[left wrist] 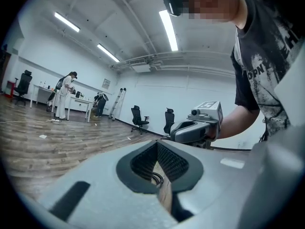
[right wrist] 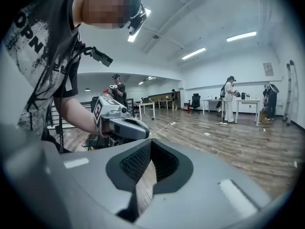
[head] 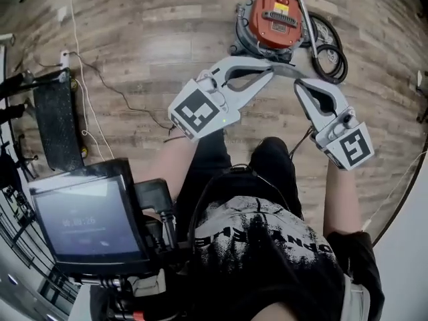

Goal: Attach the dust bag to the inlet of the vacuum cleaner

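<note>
Scene: the head view looks steeply down past a person's black printed shirt [head: 257, 246] to a wood-plank floor [head: 134, 39].
Left arm: the bare left forearm [head: 175, 162] rises from 7 o'clock toward the centre. The wrist is angled so the tool points toward 2 o'clock.
Left claw [head: 271, 70]: grey, with a square-marker cube at its rear. Its two jaws are pressed together and nothing is between them. Only floor shows through the padded hollow behind the tips.
Right arm: the bare right forearm [head: 341, 192] rises from 5 o'clock. The wrist is angled so the tool points toward 11 o'clock.
Right claw [head: 302, 84]: the same build, with its jaws also closed together and empty.
Pose of the pair: both are held out in front of the chest. Their tips converge near each other just above centre, forming an upside-down V.
Vacuum cleaner [head: 273, 20]: it stands on the floor at 12 o'clock, beyond the tips and apart from them. It is a round grey body with an orange-red top.
Hose [head: 331, 49]: black and coiled on the floor at 1 o'clock, just beside the vacuum cleaner.
Screen [head: 87, 223]: a dark monitor at 8 o'clock, close to the person's left side.
Gripper views: each looks roughly level across a large room with chairs and people far off. Each also sees the other claw close by.
</note>
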Demonstrator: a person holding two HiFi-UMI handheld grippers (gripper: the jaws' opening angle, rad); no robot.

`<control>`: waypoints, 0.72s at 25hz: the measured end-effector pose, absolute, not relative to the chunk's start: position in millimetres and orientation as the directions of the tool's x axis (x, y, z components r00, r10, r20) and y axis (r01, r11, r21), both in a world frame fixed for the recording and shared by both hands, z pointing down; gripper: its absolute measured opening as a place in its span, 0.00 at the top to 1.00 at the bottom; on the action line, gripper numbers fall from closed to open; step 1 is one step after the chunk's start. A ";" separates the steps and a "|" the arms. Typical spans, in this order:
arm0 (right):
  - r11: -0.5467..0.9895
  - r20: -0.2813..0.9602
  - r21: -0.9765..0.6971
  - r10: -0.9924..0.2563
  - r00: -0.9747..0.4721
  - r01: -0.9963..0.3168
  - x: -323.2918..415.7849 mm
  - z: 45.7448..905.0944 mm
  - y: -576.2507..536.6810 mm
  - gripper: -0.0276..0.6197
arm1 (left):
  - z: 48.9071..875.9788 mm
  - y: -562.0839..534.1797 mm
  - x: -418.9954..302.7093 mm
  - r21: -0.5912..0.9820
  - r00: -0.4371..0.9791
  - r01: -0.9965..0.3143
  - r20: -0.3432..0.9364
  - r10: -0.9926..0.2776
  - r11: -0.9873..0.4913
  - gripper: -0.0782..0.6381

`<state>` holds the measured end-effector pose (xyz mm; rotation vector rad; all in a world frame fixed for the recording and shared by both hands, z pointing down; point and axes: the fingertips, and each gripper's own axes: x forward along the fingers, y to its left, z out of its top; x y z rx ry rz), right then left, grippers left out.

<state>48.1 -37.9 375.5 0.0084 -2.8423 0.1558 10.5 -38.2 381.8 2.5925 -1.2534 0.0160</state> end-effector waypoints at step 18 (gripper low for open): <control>1.000 0.111 0.016 0.000 -0.994 0.002 -59.0 150.4 -25.1 0.95 | 175.5 -19.8 -90.0 0.128 0.577 -0.815 0.074 -0.814 -0.566 0.89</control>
